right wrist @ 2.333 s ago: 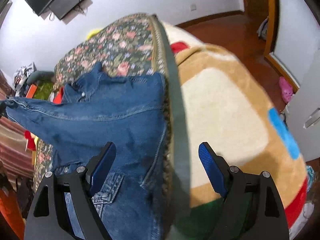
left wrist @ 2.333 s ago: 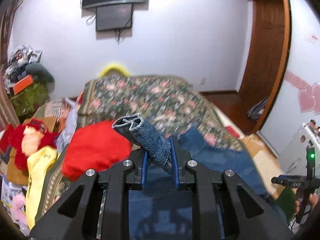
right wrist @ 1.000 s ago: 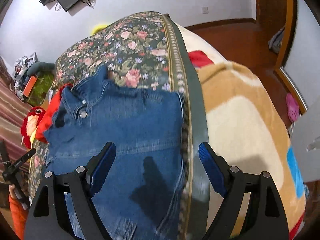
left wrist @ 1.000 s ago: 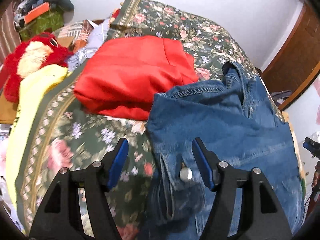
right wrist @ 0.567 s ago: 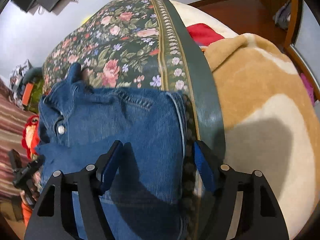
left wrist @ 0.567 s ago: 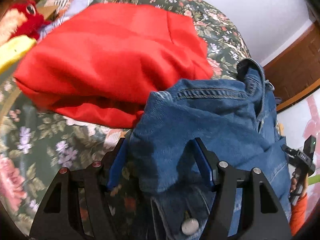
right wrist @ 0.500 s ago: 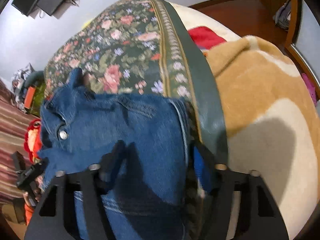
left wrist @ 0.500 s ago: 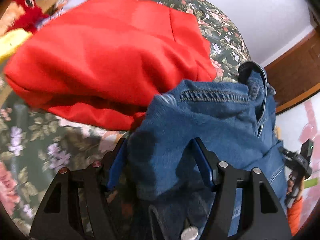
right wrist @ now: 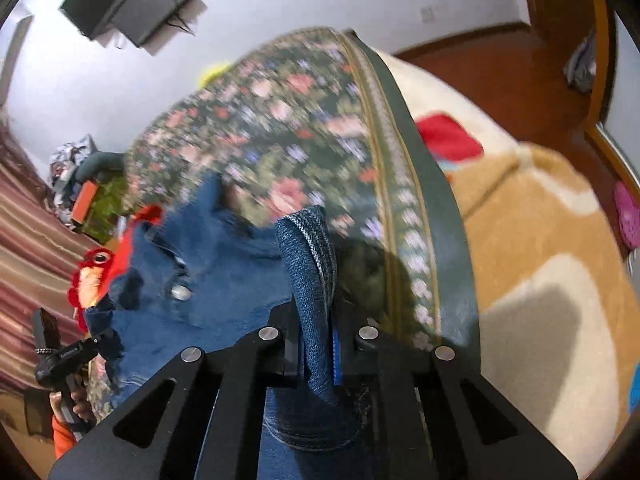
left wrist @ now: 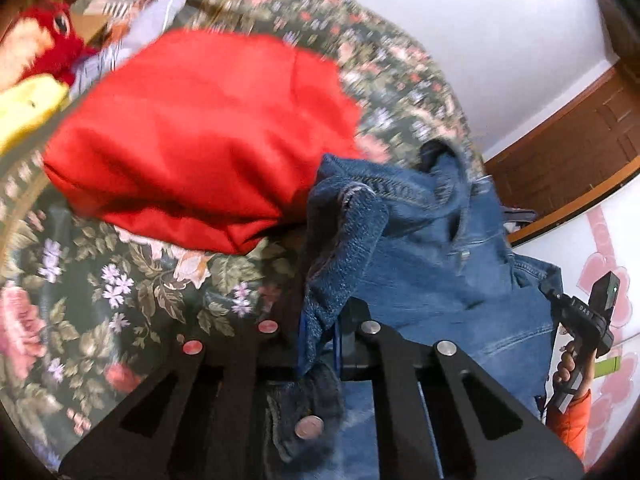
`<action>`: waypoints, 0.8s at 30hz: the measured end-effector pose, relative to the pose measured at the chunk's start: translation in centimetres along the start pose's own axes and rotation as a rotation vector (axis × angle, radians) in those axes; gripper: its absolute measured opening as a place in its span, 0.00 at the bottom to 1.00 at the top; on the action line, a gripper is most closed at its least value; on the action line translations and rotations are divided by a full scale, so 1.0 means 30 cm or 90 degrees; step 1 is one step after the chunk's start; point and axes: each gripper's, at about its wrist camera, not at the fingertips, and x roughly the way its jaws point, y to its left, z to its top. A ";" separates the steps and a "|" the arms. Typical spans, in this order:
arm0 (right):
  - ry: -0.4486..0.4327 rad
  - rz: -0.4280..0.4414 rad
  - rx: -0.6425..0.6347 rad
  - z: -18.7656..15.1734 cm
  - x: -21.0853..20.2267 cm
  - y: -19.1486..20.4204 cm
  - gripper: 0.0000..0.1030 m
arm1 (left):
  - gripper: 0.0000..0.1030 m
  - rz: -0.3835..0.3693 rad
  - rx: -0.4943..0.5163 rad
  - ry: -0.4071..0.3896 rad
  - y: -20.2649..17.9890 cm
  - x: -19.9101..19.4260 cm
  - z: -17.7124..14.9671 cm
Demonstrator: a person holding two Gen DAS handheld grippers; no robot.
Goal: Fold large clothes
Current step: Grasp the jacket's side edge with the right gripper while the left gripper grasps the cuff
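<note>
Denim jacket (left wrist: 448,264) pinched by both grippers (jaws just closed) — left gripper (left wrist: 320,332); right gripper (right wrist: 314,340).

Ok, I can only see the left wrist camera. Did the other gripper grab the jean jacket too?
Observer: Yes. The right gripper has just closed its jaws on a raised fold of the denim jacket, at the jacket's right edge.
Operator: What's past that edge?
Observer: The green border of the floral bedspread, and beyond it a tan and cream fleece blanket.
Operator: Is anything up on the wall?
Observer: A dark screen is mounted high on the white wall.
</note>
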 end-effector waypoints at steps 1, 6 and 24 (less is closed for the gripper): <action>-0.003 0.008 -0.008 0.011 -0.014 0.013 0.08 | 0.08 -0.003 0.006 -0.008 -0.017 -0.021 0.004; -0.028 0.062 -0.003 0.101 -0.082 0.057 0.07 | 0.07 0.022 0.078 -0.064 -0.155 -0.139 0.070; -0.055 -0.098 -0.069 0.322 0.142 0.047 0.07 | 0.07 0.130 0.094 -0.091 -0.166 0.103 0.404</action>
